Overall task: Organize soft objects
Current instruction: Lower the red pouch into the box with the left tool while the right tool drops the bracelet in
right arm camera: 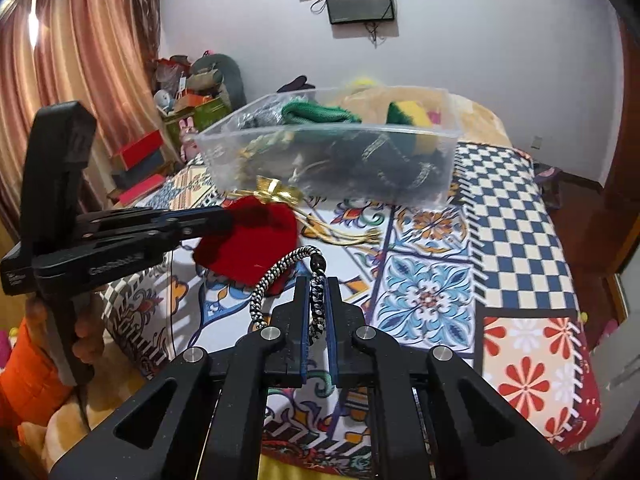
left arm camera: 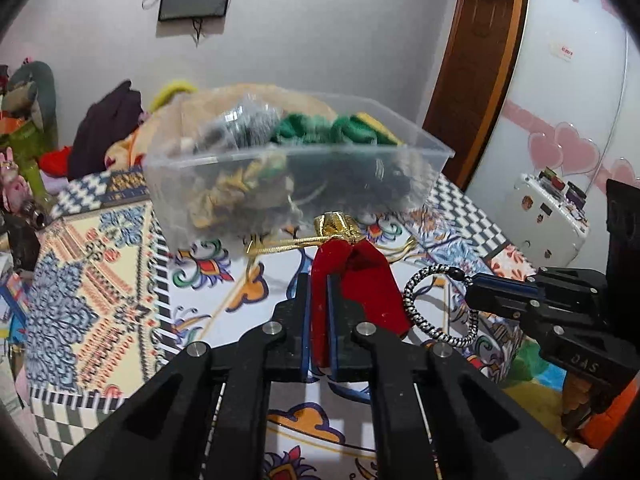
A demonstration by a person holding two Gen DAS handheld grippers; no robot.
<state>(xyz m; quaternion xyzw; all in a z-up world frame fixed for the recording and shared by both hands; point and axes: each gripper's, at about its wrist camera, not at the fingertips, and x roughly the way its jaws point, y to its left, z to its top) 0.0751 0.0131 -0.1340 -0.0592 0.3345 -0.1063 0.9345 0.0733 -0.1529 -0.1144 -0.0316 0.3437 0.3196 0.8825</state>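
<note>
Both grippers are carrying small soft items above the bed (right arm camera: 520, 216), and the step in hand looks like the transfer toward the clear plastic bin (left arm camera: 296, 168), which is sitting further along the patterned bedcover and already holding green knitted pieces (left arm camera: 320, 130), a yellow-and-green sponge (right arm camera: 408, 114) and darker fabric. The left gripper (left arm camera: 319, 280) is pinching a red velvet pouch (left arm camera: 360, 280): its fingers (left arm camera: 303, 312) are clenched on one fold of the cloth, while the rest of the pouch is bulging out to the right and its gold neck and drawstring cords (left arm camera: 304, 240) are pointing toward the bin. The right gripper (right arm camera: 318, 284) is clamped on a black-and-white braided cord loop (right arm camera: 276, 276), the braid running down between its fingers (right arm camera: 301, 320) and the loop arching out to the left with a dark bead at its top. In the right wrist view the pouch (right arm camera: 248, 240) is hanging just beside the loop, so the two loads are close together in the air, both short of the bin's near wall. As a judgement, the next move calls for lifting each item over the rim in turn, keeping the gold cords from dragging or snagging on the edge, and opening one gripper at a time so the loop and the pouch are not tangling as they drop.
</note>
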